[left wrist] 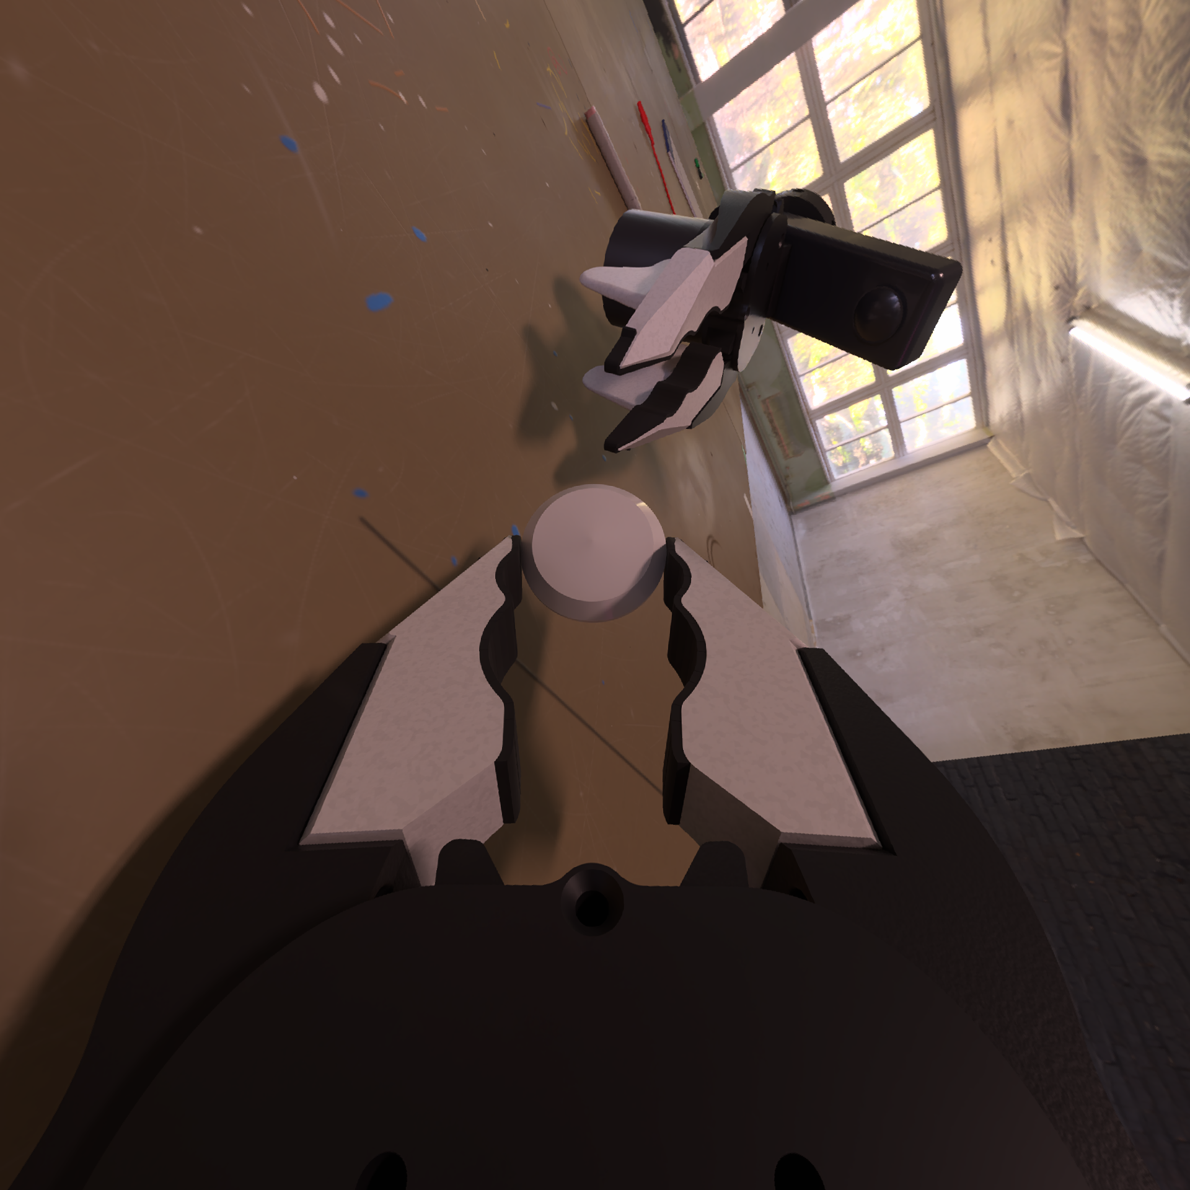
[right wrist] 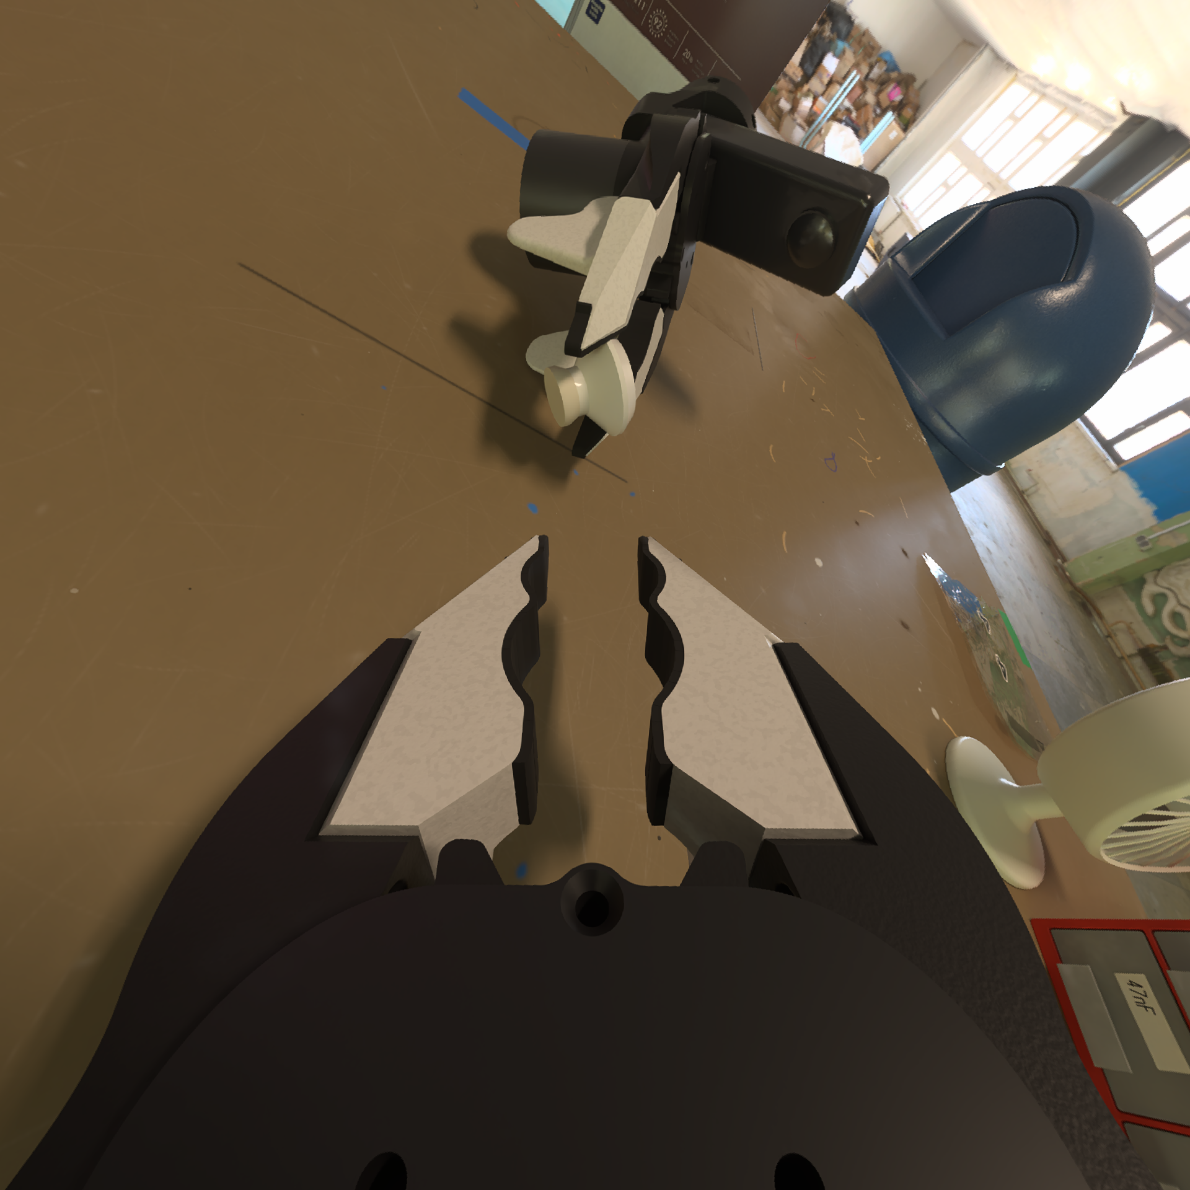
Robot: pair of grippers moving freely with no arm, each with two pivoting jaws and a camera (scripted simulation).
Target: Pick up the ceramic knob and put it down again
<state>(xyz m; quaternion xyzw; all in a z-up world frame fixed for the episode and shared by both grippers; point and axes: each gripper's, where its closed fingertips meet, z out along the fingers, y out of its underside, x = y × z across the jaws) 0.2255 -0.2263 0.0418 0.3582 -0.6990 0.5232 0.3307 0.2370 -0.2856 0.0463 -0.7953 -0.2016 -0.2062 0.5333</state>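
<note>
The ceramic knob (left wrist: 592, 566) is a pale round disc with a short stem. My left gripper (left wrist: 592, 547) is shut on it, with a fingertip on each side of the disc. In the right wrist view the knob (right wrist: 595, 386) sits in the left gripper (right wrist: 579, 399), stem pointing sideways, low over the brown table (right wrist: 257, 451). My right gripper (right wrist: 592, 547) is open and empty, its fingers a short way from the knob and pointing at it. It also shows in the left wrist view (left wrist: 617, 406), just beyond the knob.
A dark blue domed bin (right wrist: 1017, 322) stands on the table's right side. A white desk fan (right wrist: 1095, 792) and a red compartment tray (right wrist: 1127, 1030) lie near the right gripper. Pens (left wrist: 653, 154) and a white tube (left wrist: 608, 154) lie at the far table edge.
</note>
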